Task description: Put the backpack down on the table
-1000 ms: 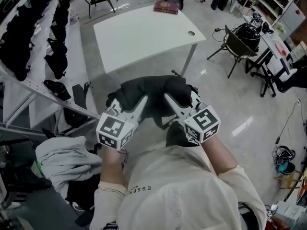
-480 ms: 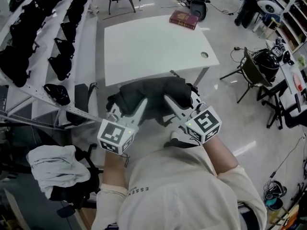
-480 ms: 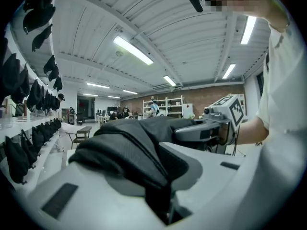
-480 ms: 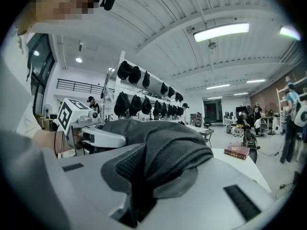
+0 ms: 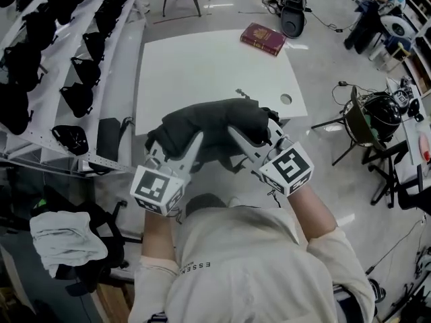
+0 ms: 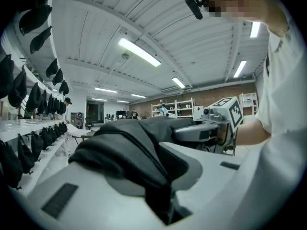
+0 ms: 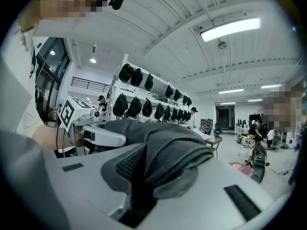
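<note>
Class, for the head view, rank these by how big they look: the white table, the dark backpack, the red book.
1. table
2. backpack, though it is nearer the camera, which enlarges it
3. book

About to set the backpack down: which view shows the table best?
The head view: the white table shows nearly whole from above, a red book at its far corner, the backpack hiding some near edge. Both gripper views are filled by backpack fabric clamped in the left tool and right tool; no tabletop is recognisable there.
</note>
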Demonstrator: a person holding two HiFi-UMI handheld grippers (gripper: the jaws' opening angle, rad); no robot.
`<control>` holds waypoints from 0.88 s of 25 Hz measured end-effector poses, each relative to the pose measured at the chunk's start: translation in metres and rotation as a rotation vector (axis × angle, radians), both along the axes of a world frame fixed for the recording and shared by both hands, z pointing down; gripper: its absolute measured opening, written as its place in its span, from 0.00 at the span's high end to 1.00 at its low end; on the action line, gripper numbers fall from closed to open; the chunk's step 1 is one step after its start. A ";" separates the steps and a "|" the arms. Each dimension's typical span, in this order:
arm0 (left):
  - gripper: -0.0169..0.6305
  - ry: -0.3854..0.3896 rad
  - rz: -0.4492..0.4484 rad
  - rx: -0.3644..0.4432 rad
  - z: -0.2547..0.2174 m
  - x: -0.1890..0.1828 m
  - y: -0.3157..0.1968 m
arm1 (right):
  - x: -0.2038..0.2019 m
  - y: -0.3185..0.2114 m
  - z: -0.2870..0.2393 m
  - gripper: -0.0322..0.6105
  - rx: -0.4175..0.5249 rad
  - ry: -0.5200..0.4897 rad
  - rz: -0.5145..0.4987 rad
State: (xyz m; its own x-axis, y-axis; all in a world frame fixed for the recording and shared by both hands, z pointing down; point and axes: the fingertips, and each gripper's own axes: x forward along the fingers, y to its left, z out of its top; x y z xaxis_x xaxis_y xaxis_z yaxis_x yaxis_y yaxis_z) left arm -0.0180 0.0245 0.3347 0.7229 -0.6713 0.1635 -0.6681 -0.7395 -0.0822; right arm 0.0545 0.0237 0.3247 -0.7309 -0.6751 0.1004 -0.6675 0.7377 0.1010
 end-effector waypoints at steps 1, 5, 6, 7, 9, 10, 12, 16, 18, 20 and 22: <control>0.85 0.002 -0.005 0.005 -0.002 0.005 -0.008 | 0.005 -0.009 -0.003 0.83 0.007 0.003 -0.006; 0.85 -0.010 -0.017 0.023 -0.008 0.020 -0.044 | 0.019 -0.045 -0.008 0.83 0.022 -0.002 -0.013; 0.85 -0.012 -0.017 0.027 -0.009 0.023 -0.053 | 0.022 -0.055 -0.008 0.83 0.025 -0.001 -0.011; 0.85 -0.012 -0.016 0.032 -0.009 0.026 -0.063 | 0.025 -0.064 -0.008 0.83 0.028 0.003 -0.009; 0.85 -0.007 -0.011 0.039 -0.010 0.030 -0.085 | 0.030 -0.086 -0.009 0.83 0.037 0.010 -0.004; 0.85 -0.004 -0.009 0.042 -0.010 0.032 -0.096 | 0.032 -0.098 -0.009 0.83 0.043 0.013 -0.002; 0.85 -0.001 -0.004 0.047 -0.011 0.033 -0.119 | 0.033 -0.121 -0.011 0.83 0.055 0.017 0.000; 0.85 -0.003 0.011 0.053 -0.017 0.034 -0.168 | 0.033 -0.168 -0.016 0.83 0.057 0.016 0.011; 0.85 -0.002 0.018 0.054 -0.020 0.033 -0.193 | 0.033 -0.193 -0.019 0.83 0.055 0.015 0.012; 0.85 0.002 0.021 0.057 -0.025 0.032 -0.218 | 0.032 -0.218 -0.024 0.83 0.060 0.019 0.010; 0.85 0.001 0.029 0.059 -0.030 0.030 -0.243 | 0.029 -0.242 -0.029 0.83 0.065 0.021 0.011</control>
